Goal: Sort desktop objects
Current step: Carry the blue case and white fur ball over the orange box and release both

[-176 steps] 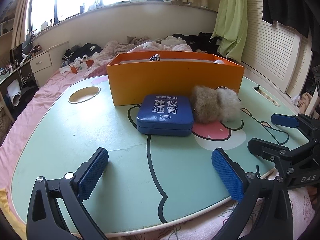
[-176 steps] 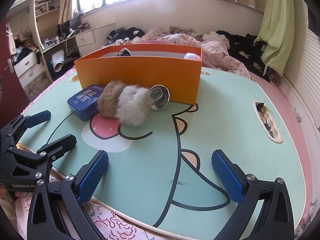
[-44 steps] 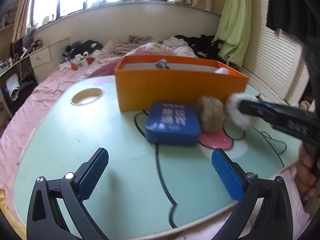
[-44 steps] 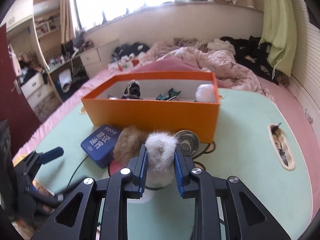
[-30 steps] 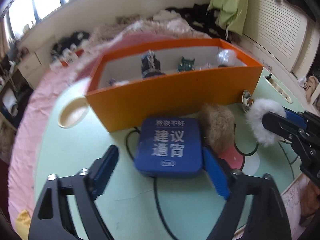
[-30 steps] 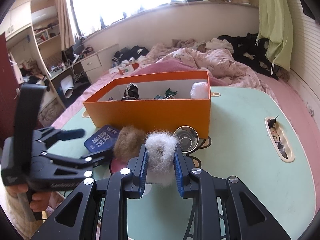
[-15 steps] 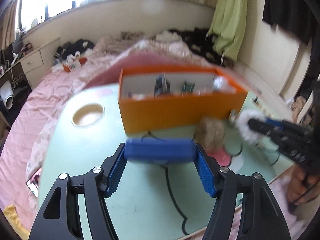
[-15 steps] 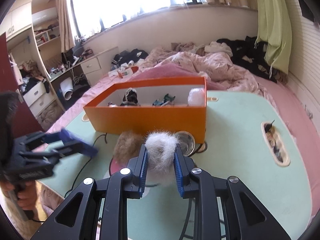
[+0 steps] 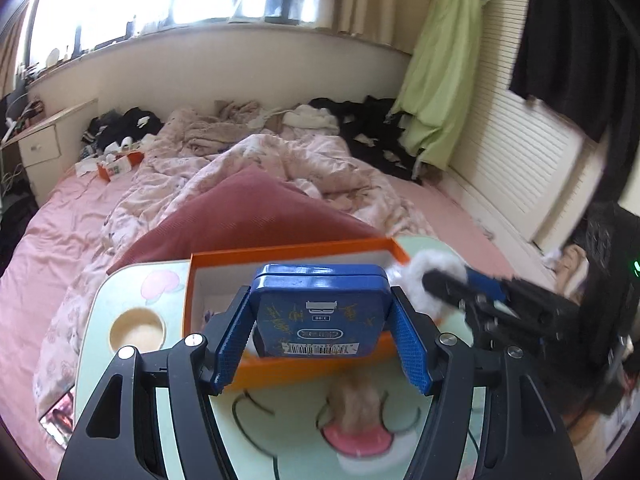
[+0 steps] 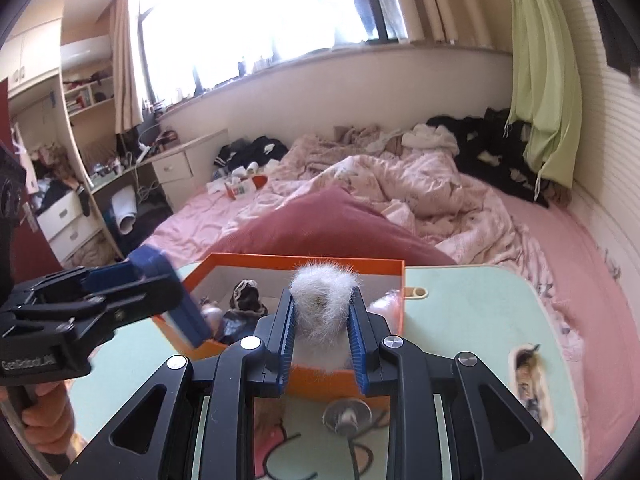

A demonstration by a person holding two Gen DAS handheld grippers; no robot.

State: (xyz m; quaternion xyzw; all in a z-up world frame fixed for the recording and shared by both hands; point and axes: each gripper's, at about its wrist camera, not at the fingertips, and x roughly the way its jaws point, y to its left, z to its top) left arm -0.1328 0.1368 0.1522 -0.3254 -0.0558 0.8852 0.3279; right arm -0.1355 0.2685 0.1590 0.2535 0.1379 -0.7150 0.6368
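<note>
- My left gripper (image 9: pixel 322 346) was clamped on the blue tin (image 9: pixel 320 312), one pad on each side edge, underside and barcode facing my camera.
- Its jaws had just been closing, and the tin sat between them.
- The tin filled the centre of the left view, lifted clear of the table (image 9: pixel 96 344) and in front of the orange box (image 9: pixel 296 368).
- My right gripper (image 10: pixel 322 340) was pinched tight on the white puff (image 10: pixel 322 304), whose fur bulged above the pads.
- The puff hung at the centre of the right view, in front of the box's (image 10: pixel 304 261) open top; in the left view it (image 9: pixel 420 280) showed at centre right, by the box's right end.
- The brown puff (image 9: pixel 356 400) lay on the table at bottom centre of the left view, blurred, just in front of the box.
- A metal cup (image 10: pixel 346 414) lay on the table at bottom centre of the right view, near the box's front wall.
- Inside the box I made out a dark lacy item (image 10: pixel 246 300) and a pale ball (image 10: pixel 384 304), nothing finer.
- A hand (image 10: pixel 48 416) at the lower left of the right view gripped the left gripper's handle.
</note>
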